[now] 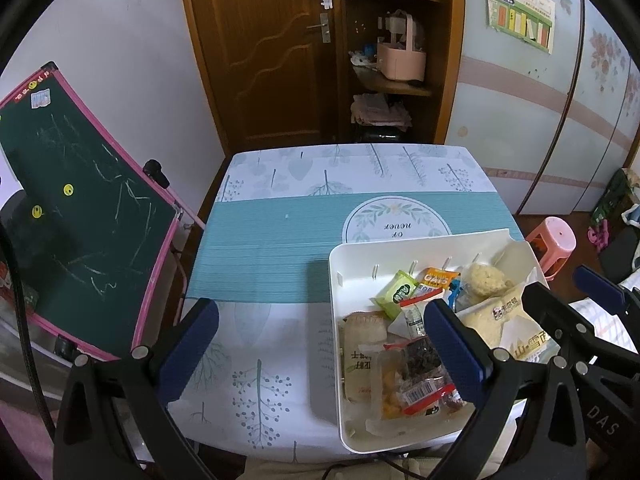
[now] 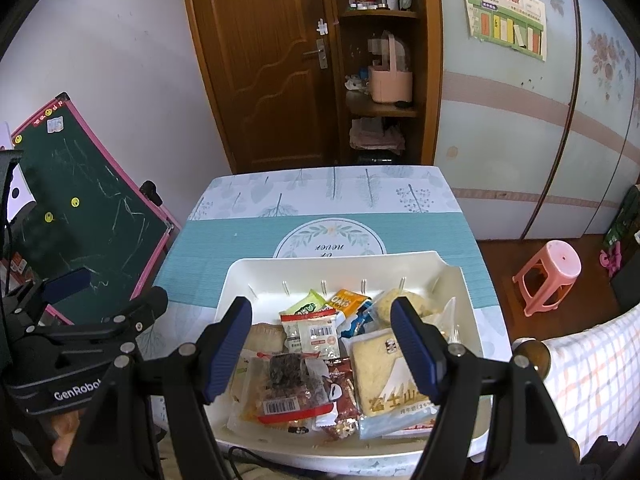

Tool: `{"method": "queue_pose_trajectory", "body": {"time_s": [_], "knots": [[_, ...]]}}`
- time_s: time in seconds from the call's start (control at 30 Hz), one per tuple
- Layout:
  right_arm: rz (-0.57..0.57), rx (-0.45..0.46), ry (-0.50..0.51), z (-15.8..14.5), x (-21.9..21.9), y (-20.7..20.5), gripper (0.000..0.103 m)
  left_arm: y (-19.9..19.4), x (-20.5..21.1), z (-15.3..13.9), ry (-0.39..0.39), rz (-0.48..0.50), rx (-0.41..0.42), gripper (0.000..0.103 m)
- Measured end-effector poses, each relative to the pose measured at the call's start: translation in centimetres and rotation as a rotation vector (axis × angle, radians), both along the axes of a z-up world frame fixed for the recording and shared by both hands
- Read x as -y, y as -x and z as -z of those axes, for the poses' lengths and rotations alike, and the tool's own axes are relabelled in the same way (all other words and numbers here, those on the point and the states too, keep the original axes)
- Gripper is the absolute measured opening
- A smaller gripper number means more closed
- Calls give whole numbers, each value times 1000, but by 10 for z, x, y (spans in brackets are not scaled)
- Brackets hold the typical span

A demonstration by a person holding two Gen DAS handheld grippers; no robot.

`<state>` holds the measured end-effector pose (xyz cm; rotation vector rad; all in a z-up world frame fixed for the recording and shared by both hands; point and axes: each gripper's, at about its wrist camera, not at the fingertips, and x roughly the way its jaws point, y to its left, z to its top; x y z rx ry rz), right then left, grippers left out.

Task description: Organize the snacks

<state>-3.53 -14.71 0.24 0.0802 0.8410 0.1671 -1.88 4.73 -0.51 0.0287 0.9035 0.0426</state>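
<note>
A white plastic bin (image 1: 360, 256) (image 2: 280, 272) sits at the table's near right, full of several wrapped snacks: a green packet (image 1: 396, 288) (image 2: 307, 306), an orange oats packet (image 1: 436, 279) (image 2: 347, 301), a pale cake bag (image 1: 508, 320) (image 2: 390, 376), and a dark snack with a barcode (image 1: 420, 364) (image 2: 286, 376). My left gripper (image 1: 322, 354) is open and empty, left of the bin and above the tablecloth. My right gripper (image 2: 322, 348) is open and empty, hovering over the snacks in the bin.
The table (image 1: 260, 236) has a teal and white cloth. A green chalkboard with a pink frame (image 1: 80, 208) leans at the left. A pink stool (image 2: 550, 274) stands on the floor to the right. A wooden door and shelves (image 1: 384, 60) stand behind.
</note>
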Motion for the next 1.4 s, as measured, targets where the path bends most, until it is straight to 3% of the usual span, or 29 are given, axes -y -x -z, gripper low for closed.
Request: {"method": "queue_pose_trajectory", "body": {"time_s": [1.4], "knots": [[-1,-20,-16,4,-5,1,73,7,-5,5,-2,-5,-16,102]]}}
